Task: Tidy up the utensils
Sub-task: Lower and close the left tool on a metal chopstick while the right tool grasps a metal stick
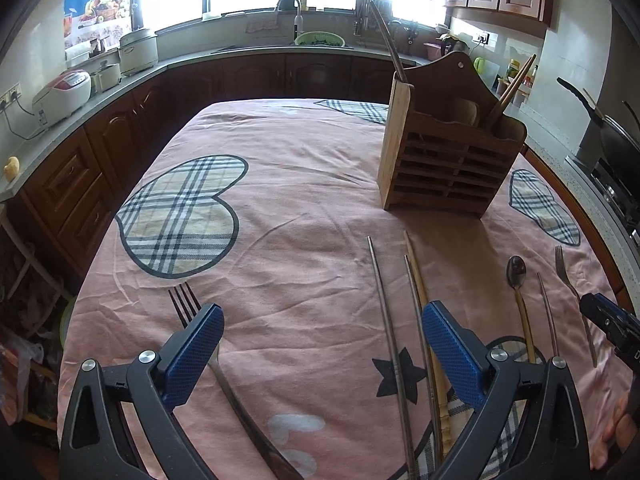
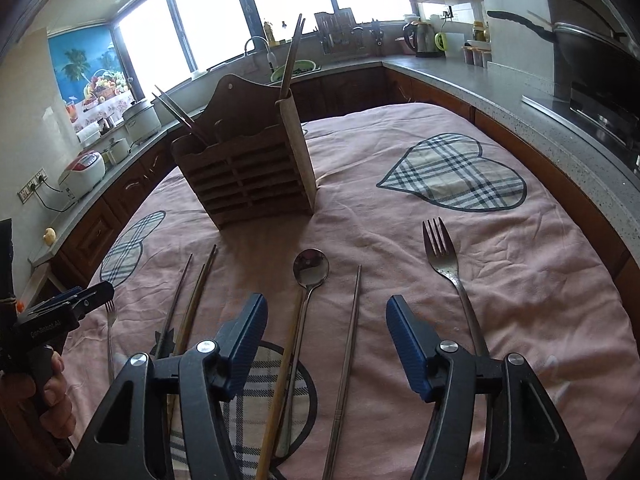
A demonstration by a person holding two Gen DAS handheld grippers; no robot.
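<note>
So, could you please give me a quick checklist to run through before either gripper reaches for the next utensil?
1. Left gripper open and empty: ok.
2. Right gripper open and empty: ok.
3. Wooden holder upright on the cloth: ok.
4. Spoon lies ahead between the right gripper's fingers, but a wooden chopstick lies close against its handle: not ok for a clean single pick.
5. Free room in the holder's compartments: cannot tell.
6. Fork beside the left finger, unobstructed: ok.
</note>
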